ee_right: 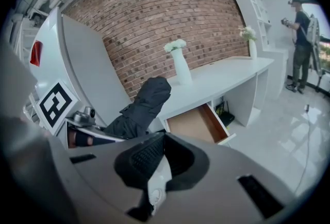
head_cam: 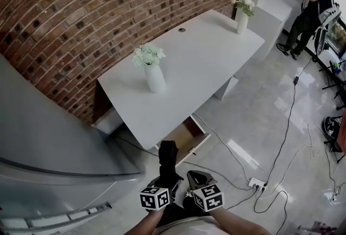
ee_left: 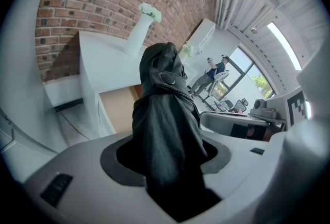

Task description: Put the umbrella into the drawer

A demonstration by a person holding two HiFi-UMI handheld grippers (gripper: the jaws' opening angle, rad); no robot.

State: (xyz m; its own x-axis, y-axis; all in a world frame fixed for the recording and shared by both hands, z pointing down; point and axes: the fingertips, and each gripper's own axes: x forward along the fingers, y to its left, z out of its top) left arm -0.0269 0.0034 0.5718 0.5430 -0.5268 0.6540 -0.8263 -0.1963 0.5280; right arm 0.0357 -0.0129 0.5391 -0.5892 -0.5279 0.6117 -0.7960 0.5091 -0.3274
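Note:
A folded black umbrella (head_cam: 168, 158) stands upright in my left gripper (head_cam: 165, 179), which is shut on its lower part. In the left gripper view the umbrella (ee_left: 166, 120) fills the gap between the jaws and hides the fingertips. The open wooden-lined drawer (head_cam: 186, 138) sticks out from under the white desk (head_cam: 189, 72), just beyond the umbrella's tip. My right gripper (head_cam: 198, 178) hangs beside the left one, shut with nothing in it. From the right gripper view the umbrella (ee_right: 146, 105) is at the left and the drawer (ee_right: 198, 122) lies ahead.
Two white vases with flowers (head_cam: 153, 73) (head_cam: 243, 19) stand on the desk. A grey cabinet (head_cam: 43, 142) is at my left, against the brick wall (head_cam: 81, 7). Cables and a power strip (head_cam: 256, 183) lie on the tiled floor. A person (head_cam: 311, 15) stands far right.

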